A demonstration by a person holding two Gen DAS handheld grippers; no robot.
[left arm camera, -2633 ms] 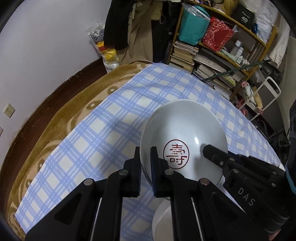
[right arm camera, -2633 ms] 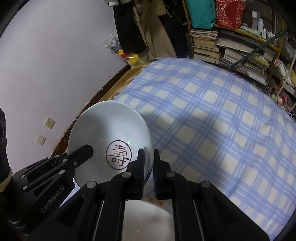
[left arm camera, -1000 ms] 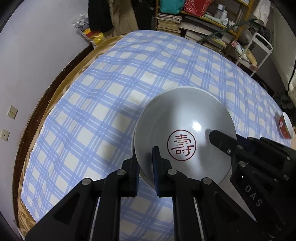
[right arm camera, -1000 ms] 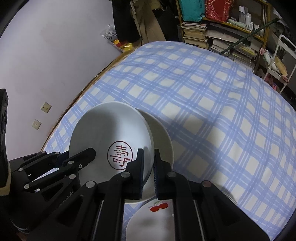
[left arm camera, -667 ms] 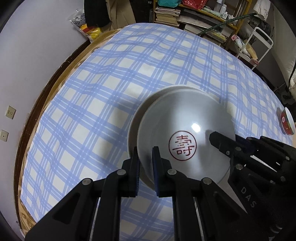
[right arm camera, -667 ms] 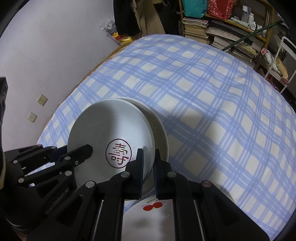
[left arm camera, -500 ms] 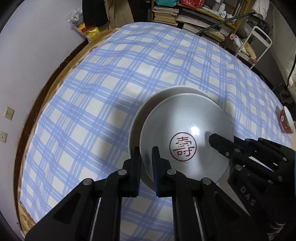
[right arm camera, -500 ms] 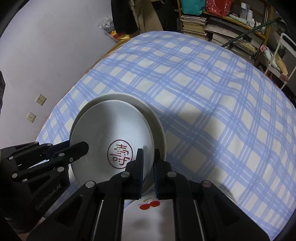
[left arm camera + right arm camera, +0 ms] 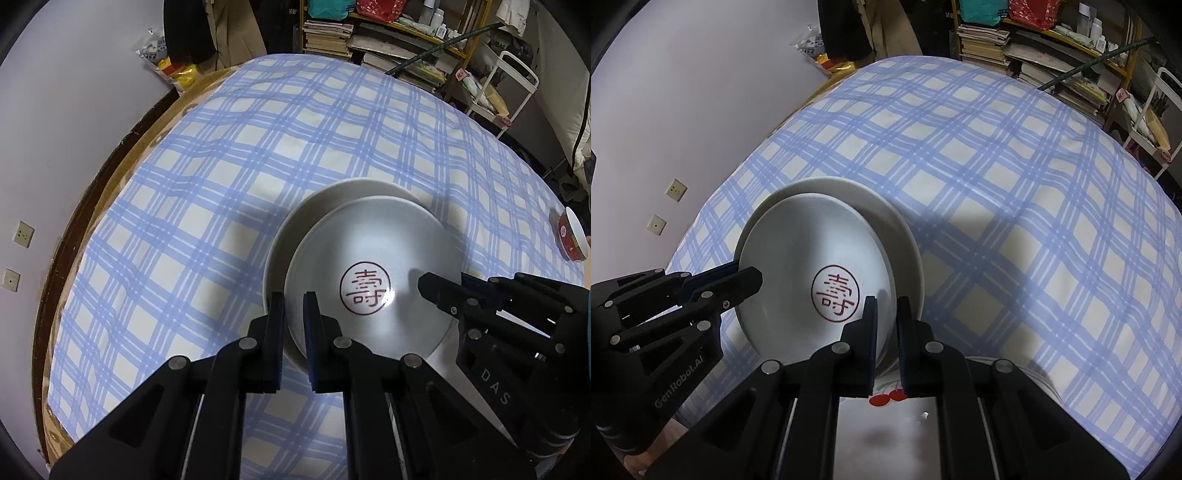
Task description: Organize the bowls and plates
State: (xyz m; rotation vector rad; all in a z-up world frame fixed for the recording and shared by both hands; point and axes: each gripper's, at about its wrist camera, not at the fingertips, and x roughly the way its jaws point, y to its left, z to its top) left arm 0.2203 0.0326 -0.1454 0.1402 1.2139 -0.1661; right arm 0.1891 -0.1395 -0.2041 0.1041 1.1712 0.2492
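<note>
White bowl [image 9: 373, 280] faces mouth-up, slightly tilted, over a second bowl [image 9: 295, 229]. Left hand-held gripper [image 9: 293, 314] pinches its 7 o'clock rim, right hand-held gripper [image 9: 884, 317] its 3 o'clock rim; both point steeply down.

A round table [image 9: 122, 155] with a dark wooden rim carries everything. A blue and white checked cloth [image 9: 295, 129] covers almost all of its top. Directly on the cloth lies 1 wide white plate [image 9: 295, 221]. Near the right edge of the cloth stands 1 small red bowl [image 9: 570, 240]. At the near edge lies 1 white plate with a red cherry picture [image 9: 890, 410].
</note>
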